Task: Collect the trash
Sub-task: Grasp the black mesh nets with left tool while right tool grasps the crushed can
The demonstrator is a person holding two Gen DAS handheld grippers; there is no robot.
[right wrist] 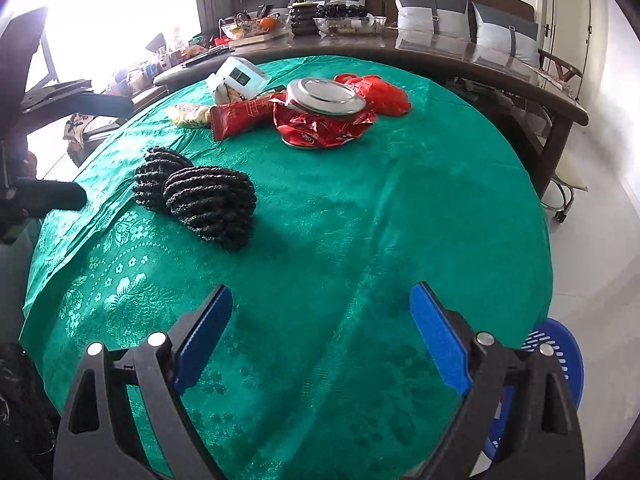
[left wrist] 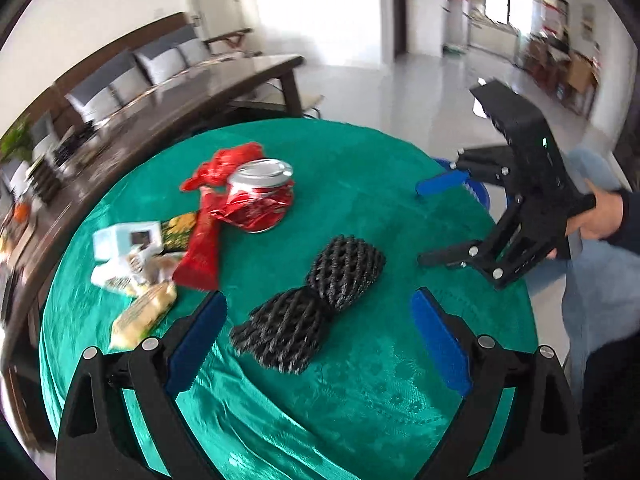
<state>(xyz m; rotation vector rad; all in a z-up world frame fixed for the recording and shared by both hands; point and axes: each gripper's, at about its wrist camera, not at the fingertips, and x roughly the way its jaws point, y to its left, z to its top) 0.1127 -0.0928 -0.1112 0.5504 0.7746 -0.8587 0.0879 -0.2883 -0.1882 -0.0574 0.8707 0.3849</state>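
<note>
The black foam net lies on the green tablecloth, the crushed red can and wrappers beyond it. Light and springy, the net could skid or spring free if pinched off-centre. The left gripper slants down over the net, jaws wide and empty; the right gripper, held beside the net, is equally spread, near the blue basket

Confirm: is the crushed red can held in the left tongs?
No, the crushed red can sits on the green tablecloth beyond the open left tongs, which hold nothing.
</note>
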